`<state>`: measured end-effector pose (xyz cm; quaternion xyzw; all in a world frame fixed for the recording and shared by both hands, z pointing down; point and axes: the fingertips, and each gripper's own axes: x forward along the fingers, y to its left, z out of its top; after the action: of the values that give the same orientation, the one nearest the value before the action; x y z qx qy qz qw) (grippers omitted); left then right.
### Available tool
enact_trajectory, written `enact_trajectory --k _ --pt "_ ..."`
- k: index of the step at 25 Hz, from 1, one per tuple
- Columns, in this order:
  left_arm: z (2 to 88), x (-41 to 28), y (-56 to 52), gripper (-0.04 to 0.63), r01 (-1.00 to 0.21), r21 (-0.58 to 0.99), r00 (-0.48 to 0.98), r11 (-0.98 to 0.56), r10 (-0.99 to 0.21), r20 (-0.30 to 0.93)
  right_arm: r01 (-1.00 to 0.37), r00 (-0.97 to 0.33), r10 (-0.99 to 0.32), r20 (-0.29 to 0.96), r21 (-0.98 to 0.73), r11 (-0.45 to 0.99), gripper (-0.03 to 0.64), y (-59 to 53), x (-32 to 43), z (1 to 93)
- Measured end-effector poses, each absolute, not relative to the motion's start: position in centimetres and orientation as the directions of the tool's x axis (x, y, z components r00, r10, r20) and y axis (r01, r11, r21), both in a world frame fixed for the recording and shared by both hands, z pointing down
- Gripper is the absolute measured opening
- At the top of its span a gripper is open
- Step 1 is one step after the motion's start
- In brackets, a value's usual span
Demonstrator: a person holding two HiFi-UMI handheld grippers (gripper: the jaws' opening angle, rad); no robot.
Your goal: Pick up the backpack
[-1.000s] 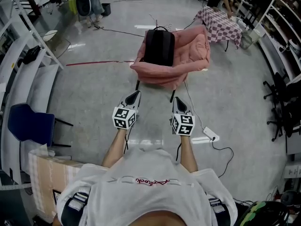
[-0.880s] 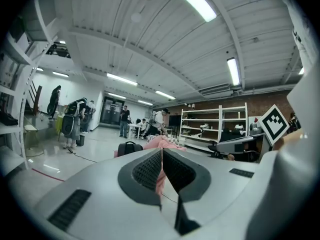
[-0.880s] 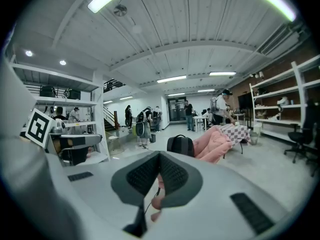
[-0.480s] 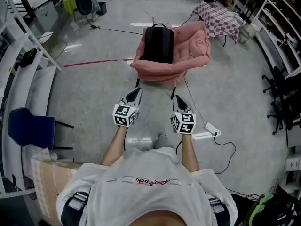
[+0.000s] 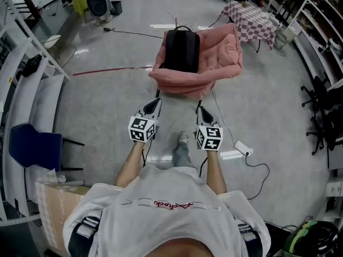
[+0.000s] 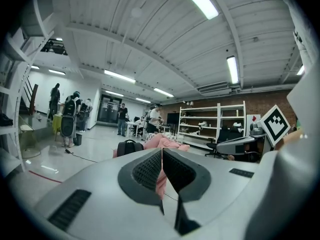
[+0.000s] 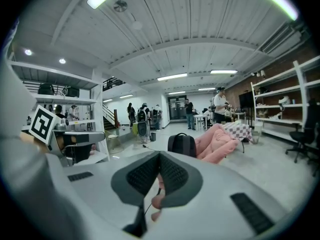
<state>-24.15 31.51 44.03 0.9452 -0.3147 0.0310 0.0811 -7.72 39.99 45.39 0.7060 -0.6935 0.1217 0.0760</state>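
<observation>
A black backpack [image 5: 181, 50] stands upright on a chair draped in a pink quilt [image 5: 214, 63], ahead of me on the grey floor. It also shows in the left gripper view as the backpack [image 6: 129, 147] and in the right gripper view as the backpack [image 7: 182, 145], small and some way off. My left gripper [image 5: 155, 104] and right gripper [image 5: 201, 112] are held side by side short of the chair, both shut with nothing in them. Each points towards the chair.
A table with a checked cloth [image 5: 252, 23] stands behind the chair to the right. A white power strip [image 5: 242, 148] and cables lie on the floor at the right. A blue chair [image 5: 31, 143] and white shelving [image 5: 21, 84] are at the left. People stand in the distance [image 7: 142, 119].
I have stepped forward: a shoe now shows on the floor between the grippers. The chair with the backpack sits slightly nearer. Both grippers stay shut and side by side.
</observation>
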Motion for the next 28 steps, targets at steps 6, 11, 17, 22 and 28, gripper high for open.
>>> enact_trajectory --k 6,11,17,22,28 --pt "44.1 -22.5 28.2 0.017 -0.606 0.124 0.795 -0.785 -0.596 0.111 -0.998 -0.013 -0.963 0.270 -0.062 -0.004 0.019 36.3 -6.3 45.6" --pt "44.1 -20.4 24.5 0.017 -0.608 0.119 0.794 -0.785 -0.599 0.108 -0.998 -0.021 -0.962 0.274 -0.060 0.005 0.020 32.8 -4.5 46.1" --pt "44.1 -17.1 20.0 0.017 -0.609 0.120 0.793 -0.784 -0.599 0.115 -0.998 -0.030 -0.960 0.280 -0.063 0.013 0.018 28.4 -1.6 46.1" --pt "44.1 -13.8 16.3 0.017 -0.605 0.114 0.796 -0.788 -0.592 0.131 -0.997 -0.030 -0.959 0.283 -0.076 0.009 0.020 24.3 1.8 45.9" --pt "44.1 -10.0 11.4 0.017 -0.623 0.121 0.780 -0.772 -0.606 0.156 -0.995 -0.062 -0.950 0.306 -0.099 0.034 0.019 19.4 5.4 46.4"
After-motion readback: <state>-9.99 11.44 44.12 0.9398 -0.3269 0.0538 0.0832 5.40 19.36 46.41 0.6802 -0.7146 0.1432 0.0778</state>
